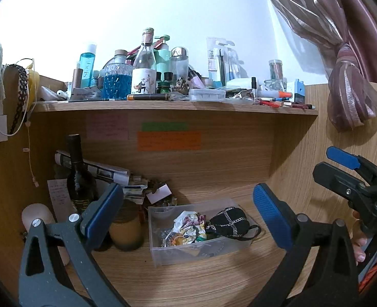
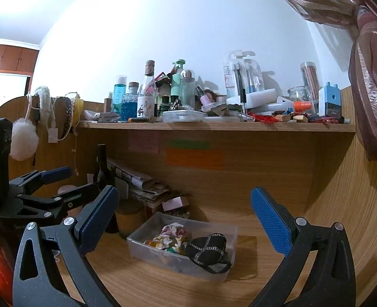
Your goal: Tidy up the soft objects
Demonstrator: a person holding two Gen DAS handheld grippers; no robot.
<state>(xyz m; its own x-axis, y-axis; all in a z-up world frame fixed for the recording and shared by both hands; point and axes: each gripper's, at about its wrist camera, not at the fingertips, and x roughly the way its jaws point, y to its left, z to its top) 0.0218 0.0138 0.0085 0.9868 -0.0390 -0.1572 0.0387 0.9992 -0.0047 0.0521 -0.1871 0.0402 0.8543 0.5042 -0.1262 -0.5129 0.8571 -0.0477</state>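
A clear plastic bin (image 1: 163, 252) (image 2: 142, 249) sits on the wooden desk. Inside lie a colourful crumpled fabric piece (image 1: 189, 226) (image 2: 169, 238) and a black soft item with a chain-like pattern (image 1: 226, 223) (image 2: 207, 248) that hangs over the bin's right edge, its strap outside. My left gripper (image 1: 188, 217) is open and empty, held back above the bin. My right gripper (image 2: 186, 220) is open and empty, also above and before the bin. The right gripper shows at the right edge of the left wrist view (image 1: 342, 168); the left gripper shows at the left of the right wrist view (image 2: 58, 181).
A dark wine bottle (image 1: 79, 176), a tan jar (image 1: 125, 227), rolled papers (image 1: 99, 168) and clutter stand behind the bin. A shelf (image 1: 175, 106) above is crowded with bottles. A white pompom (image 2: 23, 138) and headbands hang at left. A curtain (image 1: 352, 89) hangs right.
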